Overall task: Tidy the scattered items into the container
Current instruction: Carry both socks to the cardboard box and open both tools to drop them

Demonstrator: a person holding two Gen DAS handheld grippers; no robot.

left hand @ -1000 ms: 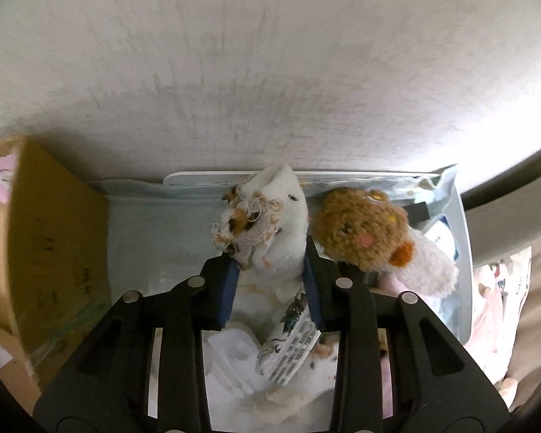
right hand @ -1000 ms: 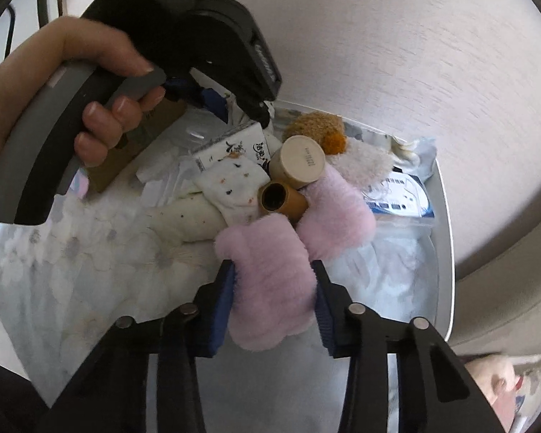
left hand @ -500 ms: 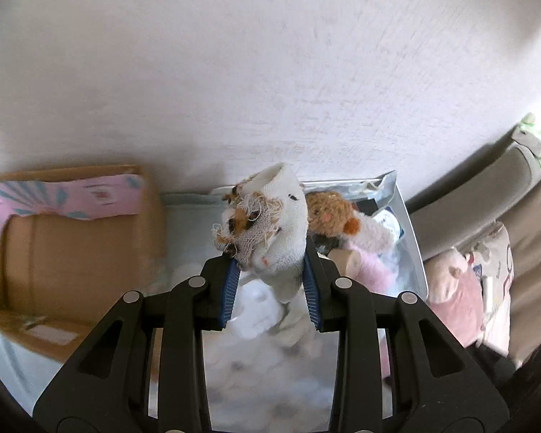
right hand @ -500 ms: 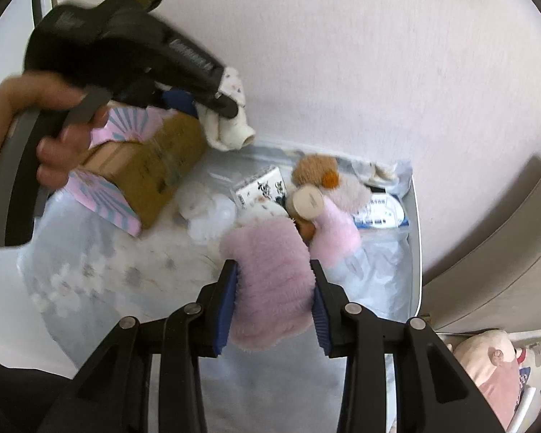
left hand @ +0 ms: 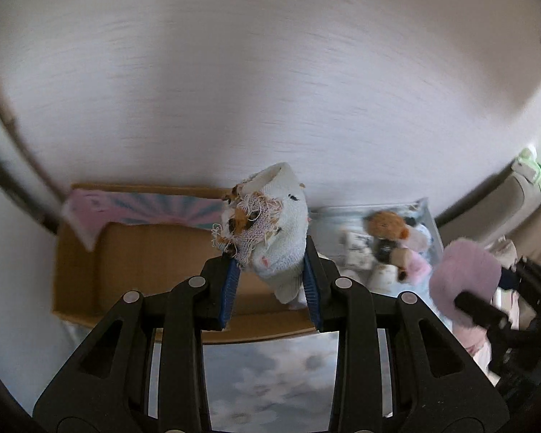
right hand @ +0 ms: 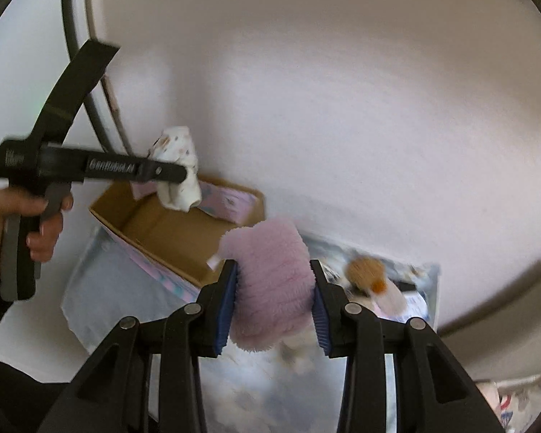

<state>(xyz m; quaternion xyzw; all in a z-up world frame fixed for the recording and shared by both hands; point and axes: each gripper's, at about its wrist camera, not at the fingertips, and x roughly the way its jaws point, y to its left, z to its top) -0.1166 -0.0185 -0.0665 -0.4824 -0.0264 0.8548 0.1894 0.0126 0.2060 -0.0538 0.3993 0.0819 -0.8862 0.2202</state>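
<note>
Cardboard box (left hand: 162, 252) lies open against the pale wall (left hand: 270, 90), one flap lined with pink-and-blue patterned paper, on a bed with a grey floral sheet (left hand: 270, 371). Above the box's open interior, the left tongs (left hand: 270, 278) are clenched on a white sock (left hand: 281, 238) with a frayed orange-and-black patch; in the right wrist view the same sock (right hand: 178, 176) hangs from the left tongs (right hand: 176, 173) over the box (right hand: 169, 231), with the person's left hand (right hand: 36, 223) on the grey handle. The right tongs (right hand: 274, 296) are clenched on a fluffy pink sock (right hand: 270, 288), held in the air just right of the box; in the left wrist view that pink sock (left hand: 465, 281) appears at the right edge. Further right on the sheet, scattered items remain in a blurred heap: a brown plush toy (right hand: 366, 272) with an orange spot, a white fuzzy piece, and some printed packets I cannot make out clearly. A beige upholstered edge (left hand: 487, 213) runs along the bed's right side.
</note>
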